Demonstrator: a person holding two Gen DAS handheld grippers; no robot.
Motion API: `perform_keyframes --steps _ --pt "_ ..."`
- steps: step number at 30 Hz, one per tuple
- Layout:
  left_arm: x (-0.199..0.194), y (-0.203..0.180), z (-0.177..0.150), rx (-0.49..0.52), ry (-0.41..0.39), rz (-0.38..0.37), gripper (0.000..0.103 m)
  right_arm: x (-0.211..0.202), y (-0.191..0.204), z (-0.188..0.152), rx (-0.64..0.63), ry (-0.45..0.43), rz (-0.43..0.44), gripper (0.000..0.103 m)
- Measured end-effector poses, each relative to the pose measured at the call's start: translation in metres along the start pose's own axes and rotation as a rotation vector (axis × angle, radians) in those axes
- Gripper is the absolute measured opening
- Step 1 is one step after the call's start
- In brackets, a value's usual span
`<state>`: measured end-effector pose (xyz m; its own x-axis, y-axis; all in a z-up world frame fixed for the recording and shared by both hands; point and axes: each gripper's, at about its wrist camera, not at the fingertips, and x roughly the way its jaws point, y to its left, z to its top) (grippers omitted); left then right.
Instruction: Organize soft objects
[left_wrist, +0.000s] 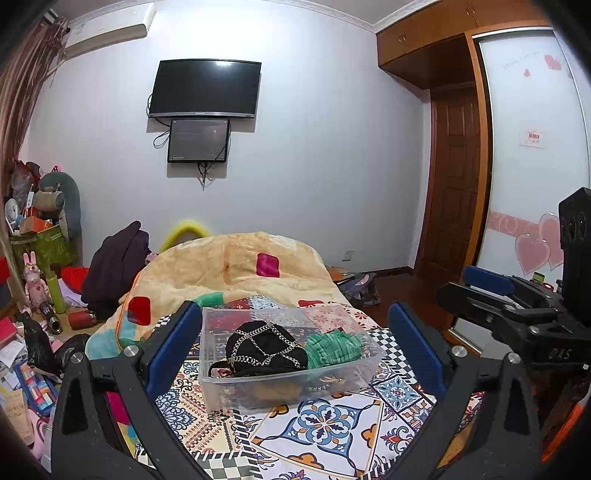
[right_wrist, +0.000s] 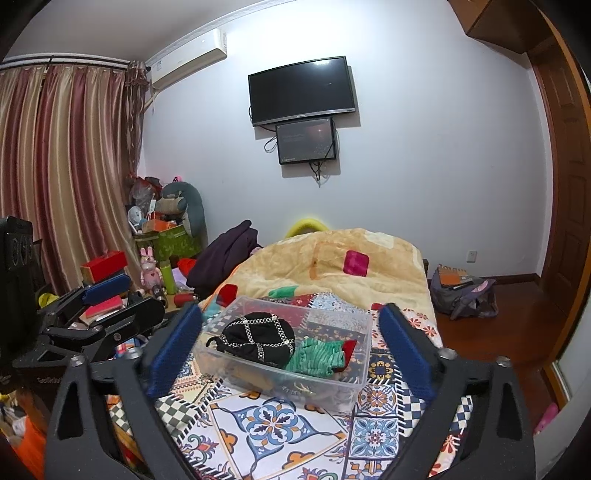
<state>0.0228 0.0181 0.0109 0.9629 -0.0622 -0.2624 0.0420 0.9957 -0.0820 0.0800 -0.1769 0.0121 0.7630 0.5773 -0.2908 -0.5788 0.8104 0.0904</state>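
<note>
A clear plastic box (left_wrist: 354, 384) (right_wrist: 364, 326) stands on the patterned bed cover. Inside lie a black cap with silver chains (left_wrist: 266, 349) (right_wrist: 258, 338) and a green knitted item with a red edge (left_wrist: 332, 347) (right_wrist: 319, 356). My left gripper (left_wrist: 295, 354) is open and empty, its blue pads wide apart on either side of the box, a little short of it. My right gripper (right_wrist: 291, 354) is open and empty, framing the box in the same way. The right gripper also shows at the right of the left wrist view (left_wrist: 491, 291), the left gripper at the left of the right wrist view (right_wrist: 110, 295).
A yellow patterned quilt (left_wrist: 236, 266) (right_wrist: 343, 258) is heaped behind the box. A dark garment (left_wrist: 114, 262) lies at the bed's left. Cluttered boxes and toys (left_wrist: 40, 236) fill the floor at left. A bag (right_wrist: 465, 295) sits on the wooden floor at right.
</note>
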Motion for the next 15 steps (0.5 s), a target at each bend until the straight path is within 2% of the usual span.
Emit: perform_keyframes --steps 15 --pt "0.0028 -0.0049 -0.0008 0.016 0.009 0.009 0.102 0.0041 -0.0027 -0.0021 0.011 0.014 -0.014 0.103"
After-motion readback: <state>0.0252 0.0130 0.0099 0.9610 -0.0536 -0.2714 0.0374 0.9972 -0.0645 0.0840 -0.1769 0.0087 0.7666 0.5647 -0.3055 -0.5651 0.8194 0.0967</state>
